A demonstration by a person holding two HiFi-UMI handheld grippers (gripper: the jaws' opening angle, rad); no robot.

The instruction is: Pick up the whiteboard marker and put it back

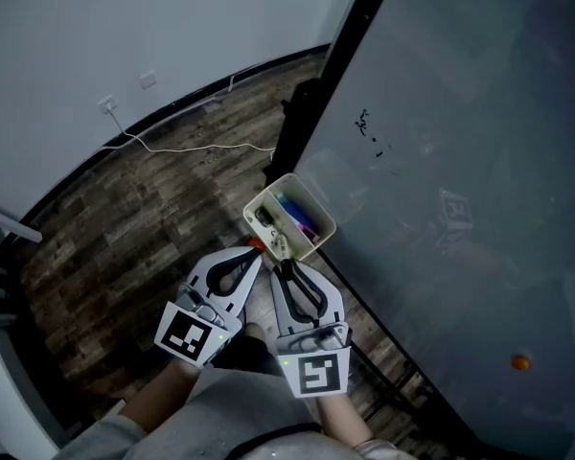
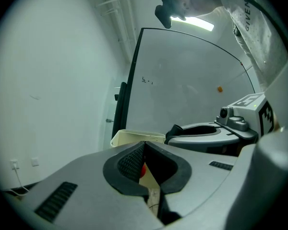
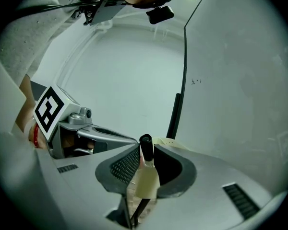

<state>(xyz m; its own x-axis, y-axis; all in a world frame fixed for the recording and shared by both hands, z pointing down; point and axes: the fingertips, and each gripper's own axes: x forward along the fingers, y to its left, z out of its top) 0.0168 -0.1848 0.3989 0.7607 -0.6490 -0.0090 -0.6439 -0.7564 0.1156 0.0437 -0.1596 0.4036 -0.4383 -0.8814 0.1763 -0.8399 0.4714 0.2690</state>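
My right gripper (image 3: 146, 152) has its fingers clamped on the whiteboard marker (image 3: 147, 178). The black cap pokes up past the fingertips and the pale body runs down between the pads, roughly upright. My left gripper (image 2: 144, 145) has its fingertips pressed together. A red bit (image 2: 142, 170) shows through the gap behind the tips, and I cannot tell what it is.

In the head view both grippers sit side by side, nearly touching. Their tips are at the near edge of a cream plastic bin (image 1: 318, 206) that hangs on the lower edge of the whiteboard (image 1: 460, 161). A blue marker (image 1: 291, 204) and a pinkish one (image 1: 308, 228) lie in the bin, just past my fingertips. The held marker is at the bin's near rim.

The whiteboard carries small black scribbles (image 1: 364, 123) and an orange dot (image 1: 521, 361) low on the right. Its black frame (image 1: 316, 94) runs up just left of the bin. Below is a dark wood floor (image 1: 125, 218), with a white cable (image 1: 172, 147) trailing across it to a wall outlet (image 1: 107, 104).
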